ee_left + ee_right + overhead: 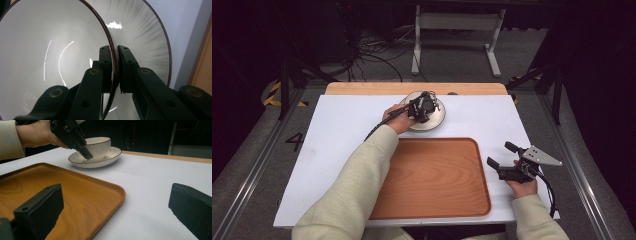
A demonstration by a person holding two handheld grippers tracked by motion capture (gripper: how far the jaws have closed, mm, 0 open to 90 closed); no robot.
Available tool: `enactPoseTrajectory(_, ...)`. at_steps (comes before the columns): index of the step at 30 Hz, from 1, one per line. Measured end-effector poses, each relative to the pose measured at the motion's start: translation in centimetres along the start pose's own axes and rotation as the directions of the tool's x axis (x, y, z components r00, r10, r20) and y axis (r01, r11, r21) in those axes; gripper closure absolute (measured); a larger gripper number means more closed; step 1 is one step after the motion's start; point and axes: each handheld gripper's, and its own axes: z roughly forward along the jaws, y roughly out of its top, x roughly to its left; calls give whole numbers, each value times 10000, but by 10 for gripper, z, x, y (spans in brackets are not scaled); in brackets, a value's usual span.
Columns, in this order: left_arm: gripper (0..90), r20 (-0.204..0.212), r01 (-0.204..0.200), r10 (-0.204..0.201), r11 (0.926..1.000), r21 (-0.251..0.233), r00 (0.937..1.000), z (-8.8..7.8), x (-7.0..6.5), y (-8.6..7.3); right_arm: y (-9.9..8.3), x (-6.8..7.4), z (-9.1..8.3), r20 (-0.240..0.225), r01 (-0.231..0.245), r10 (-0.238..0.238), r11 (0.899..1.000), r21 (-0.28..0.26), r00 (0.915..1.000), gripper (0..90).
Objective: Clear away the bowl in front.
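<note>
A white cup (430,105) with a dark rim stands on a matching saucer (438,119) at the far middle of the table. My left gripper (426,103) reaches down onto it, shut on the cup's rim. In the left gripper view one jaw is inside the cup (50,50), the other outside over the saucer (155,50), and the left gripper (114,50) pinches the cup's wall. The right gripper view shows the cup (98,145), the saucer (105,160) and the left gripper (86,153) far off. My right gripper (499,154) rests open at the table's right with nothing between its jaws (115,202).
A wooden tray (437,175) with a raised rim lies bare at the near middle, between the two hands, and in the right gripper view the tray (75,187) reaches under the left jaw. White table cover (342,145) spreads left of it. Cables and a metal stand lie on the floor beyond.
</note>
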Motion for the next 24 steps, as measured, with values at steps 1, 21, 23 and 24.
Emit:
enactPoseTrajectory(1,829,-39,-18,18,10000,47,10000,0,0,0,0,0,0,-4,-3,3,10000,-1,10000,5)
enactPoseTrajectory(21,829,-463,-397,386,9989,-234,9982,-26,-10,13,0,0,0,-7,-85,85,10000,-34,10000,5)
enactPoseTrajectory(23,829,-536,-368,360,9992,-154,9979,-31,-10,13,0,0,0,-8,-84,84,10000,-36,10000,5)
enactPoseTrajectory(24,828,-554,-345,332,9991,-229,9979,-32,-10,12,0,-1,0,-10,-77,77,10000,-27,10000,5)
